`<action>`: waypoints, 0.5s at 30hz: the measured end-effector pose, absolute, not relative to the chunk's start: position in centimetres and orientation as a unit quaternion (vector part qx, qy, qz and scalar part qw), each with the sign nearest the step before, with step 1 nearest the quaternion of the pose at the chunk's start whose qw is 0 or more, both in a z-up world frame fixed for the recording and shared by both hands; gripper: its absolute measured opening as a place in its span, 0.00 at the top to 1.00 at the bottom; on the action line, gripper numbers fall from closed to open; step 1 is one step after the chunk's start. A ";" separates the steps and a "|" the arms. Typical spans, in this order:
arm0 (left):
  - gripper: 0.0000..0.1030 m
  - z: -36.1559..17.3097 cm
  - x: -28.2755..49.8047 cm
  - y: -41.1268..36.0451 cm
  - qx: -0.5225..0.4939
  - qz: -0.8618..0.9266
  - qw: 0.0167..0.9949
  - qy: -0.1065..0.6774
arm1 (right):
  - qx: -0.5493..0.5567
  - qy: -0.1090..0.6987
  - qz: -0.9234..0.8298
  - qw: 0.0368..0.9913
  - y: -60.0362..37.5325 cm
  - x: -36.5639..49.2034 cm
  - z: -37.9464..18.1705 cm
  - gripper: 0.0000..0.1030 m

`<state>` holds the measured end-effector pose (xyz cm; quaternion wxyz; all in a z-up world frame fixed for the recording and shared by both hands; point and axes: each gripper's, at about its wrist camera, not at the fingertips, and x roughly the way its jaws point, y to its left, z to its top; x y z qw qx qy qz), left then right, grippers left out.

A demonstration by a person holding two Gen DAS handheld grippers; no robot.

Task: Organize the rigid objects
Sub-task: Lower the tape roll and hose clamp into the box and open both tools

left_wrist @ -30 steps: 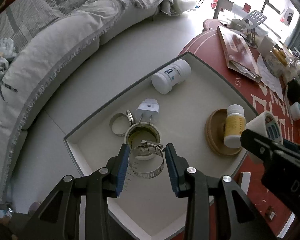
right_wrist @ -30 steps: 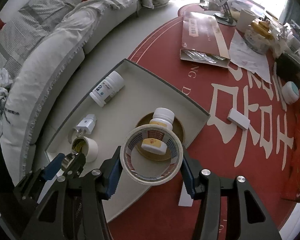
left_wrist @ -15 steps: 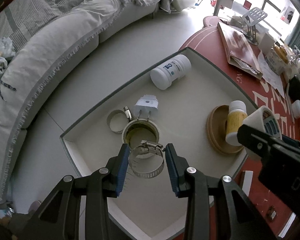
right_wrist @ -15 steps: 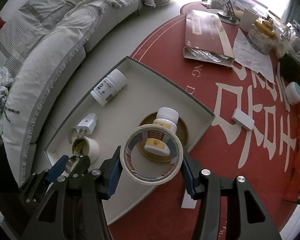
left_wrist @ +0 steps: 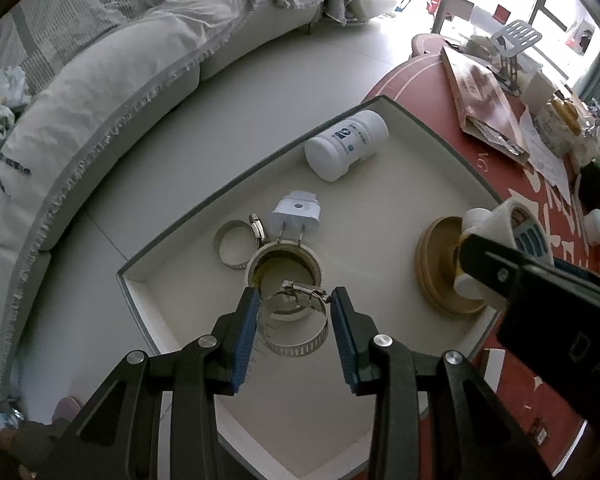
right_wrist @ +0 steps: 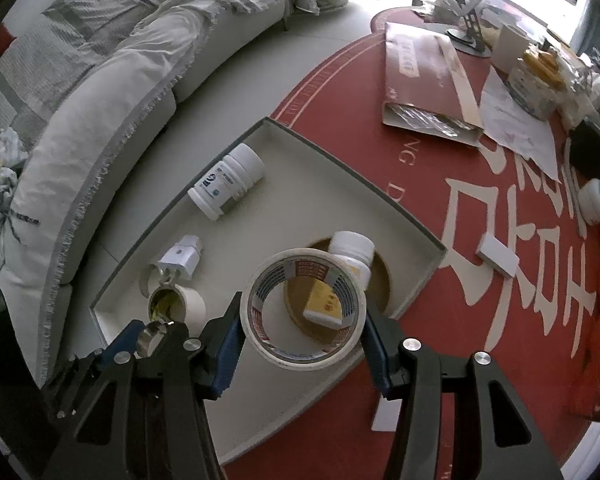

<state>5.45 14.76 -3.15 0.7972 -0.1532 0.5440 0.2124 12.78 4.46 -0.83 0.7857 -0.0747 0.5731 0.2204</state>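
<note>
Here the silver metal hose clamp (left_wrist: 294, 322) is clasped between the blue pads of the left hand-held gripper (left_wrist: 294, 320), directly above the small white tape roll (left_wrist: 285, 266) in the pale shallow tray (left_wrist: 440, 184). Farther right, the right hand-held gripper (right_wrist: 302, 320) clasps a wide cream tape roll (right_wrist: 302, 314) over the round wooden dish (right_wrist: 378, 284).

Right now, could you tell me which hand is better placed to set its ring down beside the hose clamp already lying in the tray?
Left, probably. Its tool holds a hose clamp near the loose clamp, above the small tape roll. The right tool holds the big tape roll farther off, over the wooden dish.
</note>
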 end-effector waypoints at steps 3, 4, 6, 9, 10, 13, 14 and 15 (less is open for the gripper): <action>0.61 -3.4 5.5 14.7 -0.151 0.213 0.796 0.546 | -0.081 0.571 0.229 0.784 5.2 12.7 -1.0 0.47; 0.61 -3.6 5.6 14.6 -0.150 0.212 0.796 0.546 | -0.084 0.571 0.232 0.783 5.5 12.8 -1.1 0.47; 0.61 -3.9 5.5 14.5 -0.147 0.213 0.796 0.547 | -0.087 0.572 0.233 0.781 5.7 12.9 -1.5 0.47; 0.52 -4.3 5.5 14.1 -0.135 0.213 0.798 0.548 | -0.085 0.579 0.235 0.776 5.6 13.0 -2.1 0.47; 0.44 -4.3 5.5 14.0 -0.136 0.211 0.798 0.547 | -0.084 0.581 0.242 0.772 5.5 13.0 -2.3 0.47; 0.16 -4.4 5.5 14.0 -0.157 0.202 0.797 0.547 | -0.098 0.572 0.229 0.782 4.8 13.0 -2.0 0.15; 0.15 -4.5 5.6 13.9 -0.152 0.203 0.792 0.555 | -0.093 0.565 0.225 0.788 4.2 13.0 -1.7 0.09; 0.12 -4.6 5.7 13.8 -0.144 0.203 0.789 0.561 | -0.080 0.556 0.223 0.796 3.3 13.0 -1.2 0.09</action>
